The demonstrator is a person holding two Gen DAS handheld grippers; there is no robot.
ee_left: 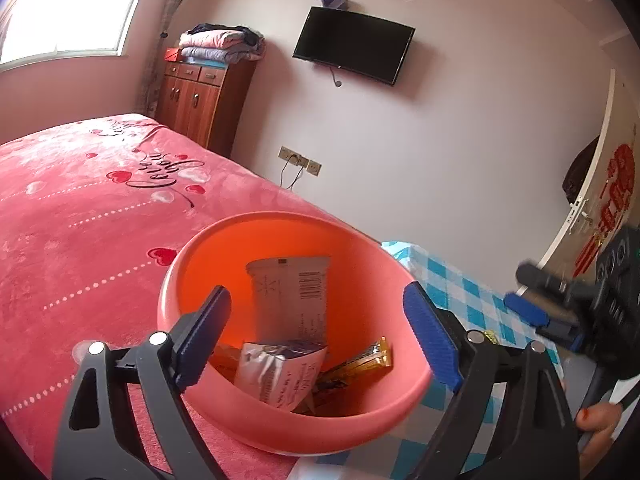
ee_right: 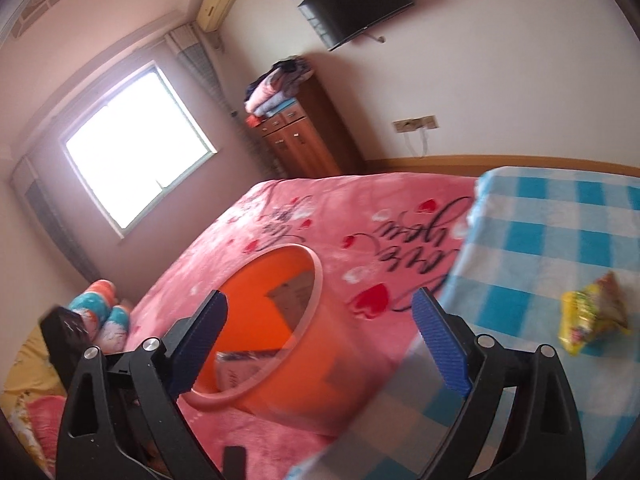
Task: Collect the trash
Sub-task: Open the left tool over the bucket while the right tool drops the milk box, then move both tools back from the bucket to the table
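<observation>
A pink plastic bin (ee_left: 360, 404) stands on the bed and holds a tall grey wrapper (ee_left: 290, 300), a crumpled white bag (ee_left: 280, 372) and a gold wrapper (ee_left: 364, 360). My left gripper (ee_left: 320, 336) is open and empty, just above the bin's near rim. My right gripper (ee_right: 324, 344) is open and empty beside the bin (ee_right: 288, 376); it also shows in the left wrist view (ee_left: 536, 300) at the right. A yellow snack packet (ee_right: 592, 316) lies on the blue checked cloth (ee_right: 540, 240), to the right of the right gripper.
The bed has a pink blanket (ee_left: 80, 220) with hearts. A wooden cabinet (ee_left: 200, 100) with folded clothes stands by the wall under a television (ee_left: 352, 44). A window (ee_right: 136, 160) is at the left. Pillows (ee_right: 100, 312) lie at the bed's far side.
</observation>
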